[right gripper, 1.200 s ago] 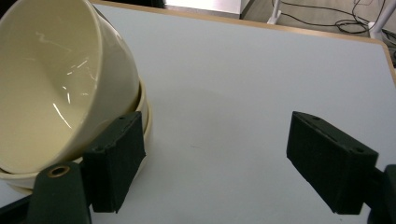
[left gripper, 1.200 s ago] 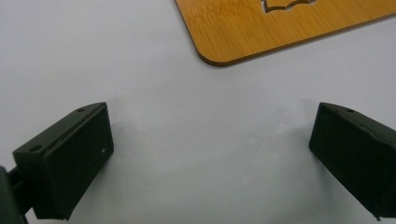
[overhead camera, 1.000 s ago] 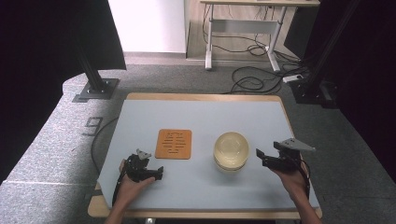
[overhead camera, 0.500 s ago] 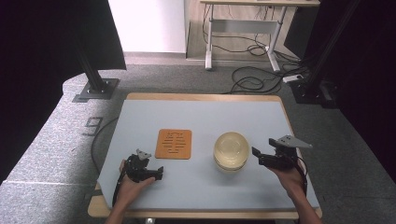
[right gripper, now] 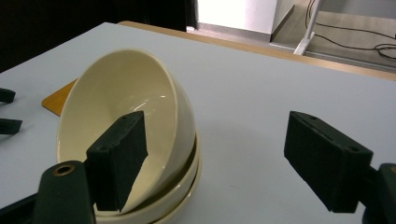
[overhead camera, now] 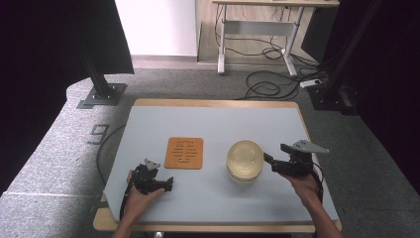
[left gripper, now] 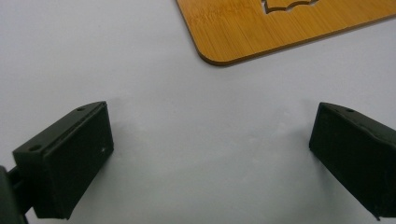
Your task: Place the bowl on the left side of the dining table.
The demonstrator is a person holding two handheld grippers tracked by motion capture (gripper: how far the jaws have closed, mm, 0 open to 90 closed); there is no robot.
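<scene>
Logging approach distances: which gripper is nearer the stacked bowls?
Right. The right gripper is open just beside the bowls, one jaw over the top bowl's rim. The left gripper sits open near the wooden mat, well apart.

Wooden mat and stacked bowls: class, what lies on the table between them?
Nothing: in the high view, bare table separates the wooden mat from the stacked bowls.

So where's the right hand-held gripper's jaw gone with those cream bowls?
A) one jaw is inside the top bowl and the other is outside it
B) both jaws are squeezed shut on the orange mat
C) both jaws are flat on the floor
A: in the right gripper view, one jaw of the right hand-held gripper sits inside the tilted top bowl, and the other stands apart outside it.
</scene>
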